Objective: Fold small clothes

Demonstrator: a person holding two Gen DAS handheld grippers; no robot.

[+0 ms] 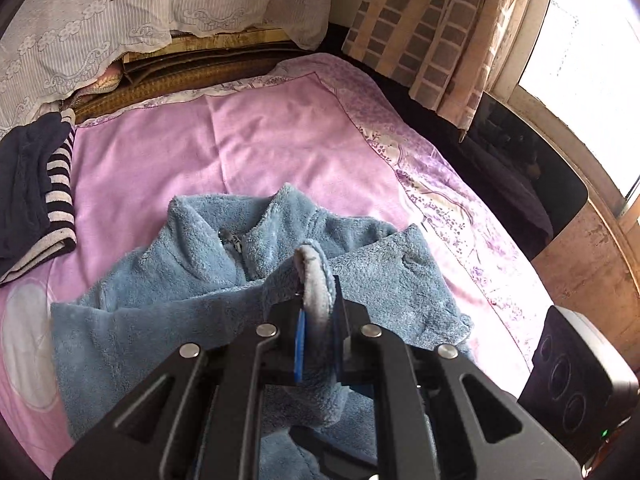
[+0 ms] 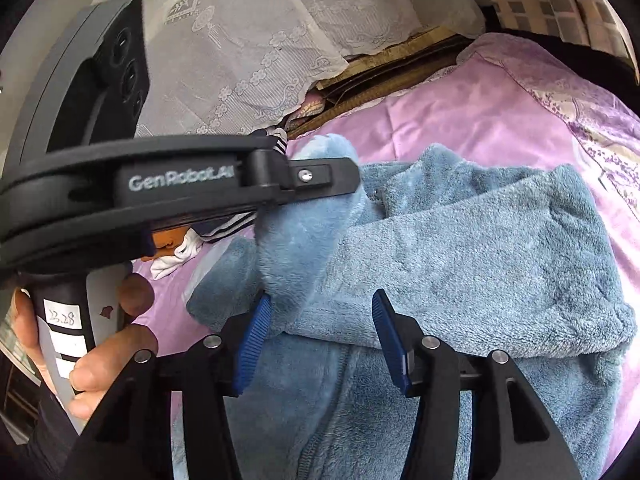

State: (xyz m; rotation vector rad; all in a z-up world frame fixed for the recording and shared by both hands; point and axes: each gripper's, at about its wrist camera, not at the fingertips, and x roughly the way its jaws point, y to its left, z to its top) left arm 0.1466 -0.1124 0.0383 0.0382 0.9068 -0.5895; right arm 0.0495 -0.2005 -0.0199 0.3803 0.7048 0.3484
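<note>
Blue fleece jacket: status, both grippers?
Left gripper shut on blue fleece jacket cuff. Right gripper open over it. Striped clothes lie aside; nothing in the way.

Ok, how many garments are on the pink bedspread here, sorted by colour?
Blue fleece jacket: 1
Navy and white striped garment: 1
Small white garment: 1
Total: 3

The left gripper is shut on a fold of the blue fleece jacket; the right gripper is open over it.
</note>
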